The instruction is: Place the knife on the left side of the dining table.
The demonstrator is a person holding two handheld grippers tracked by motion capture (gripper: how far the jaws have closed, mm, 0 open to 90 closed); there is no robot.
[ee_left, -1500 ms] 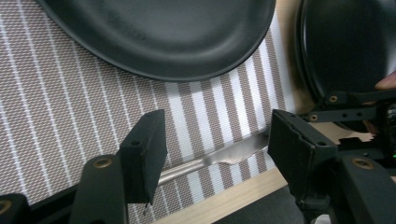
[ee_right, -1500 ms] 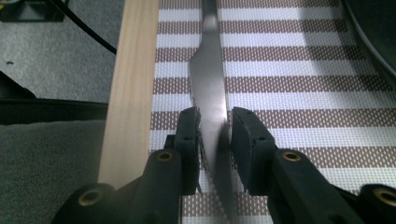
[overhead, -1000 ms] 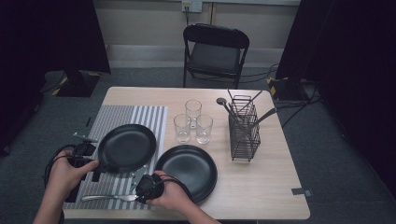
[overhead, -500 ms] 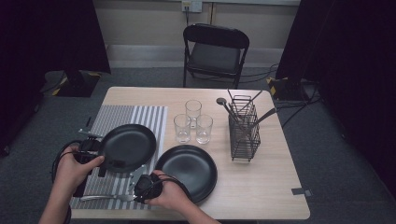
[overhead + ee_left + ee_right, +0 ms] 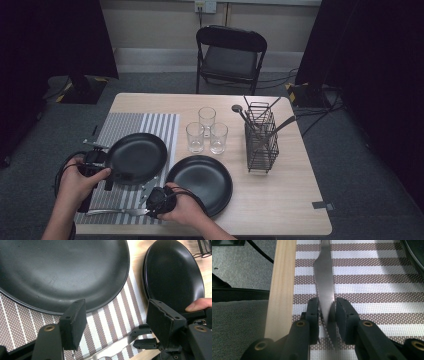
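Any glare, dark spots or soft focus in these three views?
High view: dim, with dark room edges, and the black plates show little detail. Right gripper view: glare on the knife blade; the jaw bases at the bottom edge are soft. Left gripper view: sharp striped placemat, soft sheen on the near plate.

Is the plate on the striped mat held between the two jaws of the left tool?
No: in the left gripper view the left tool stands open over the striped mat, its jaws short of the plate rim.
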